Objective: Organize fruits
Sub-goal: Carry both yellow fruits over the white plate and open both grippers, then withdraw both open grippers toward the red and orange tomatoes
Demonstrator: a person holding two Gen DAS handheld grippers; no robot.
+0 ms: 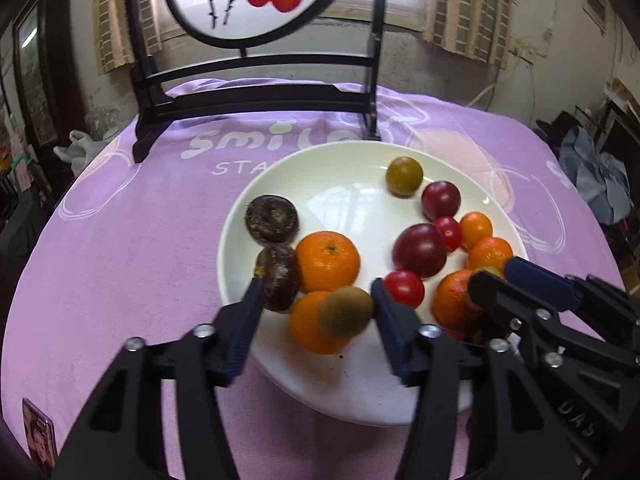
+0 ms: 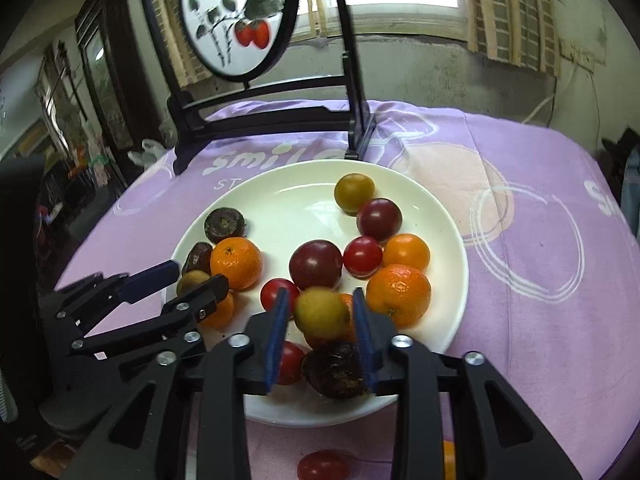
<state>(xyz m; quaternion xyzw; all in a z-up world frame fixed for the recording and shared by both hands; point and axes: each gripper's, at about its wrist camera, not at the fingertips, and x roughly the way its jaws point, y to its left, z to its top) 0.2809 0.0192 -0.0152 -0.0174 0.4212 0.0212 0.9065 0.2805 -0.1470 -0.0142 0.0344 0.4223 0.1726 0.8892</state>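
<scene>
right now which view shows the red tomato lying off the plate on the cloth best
The right wrist view: the red tomato lies on the purple cloth just past the plate's near rim, at the frame's bottom edge, between the gripper's arms. The left wrist view does not show it.

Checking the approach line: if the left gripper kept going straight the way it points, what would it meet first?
Probably the kiwi between the left gripper's open jaws, blurred above a mandarin on the plate; depth is unclear.

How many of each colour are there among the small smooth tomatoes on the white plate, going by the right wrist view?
Red tomatoes: 3
Dark red tomatoes: 2
Orange tomato: 1
Olive-green tomato: 1
Total: 7
</scene>
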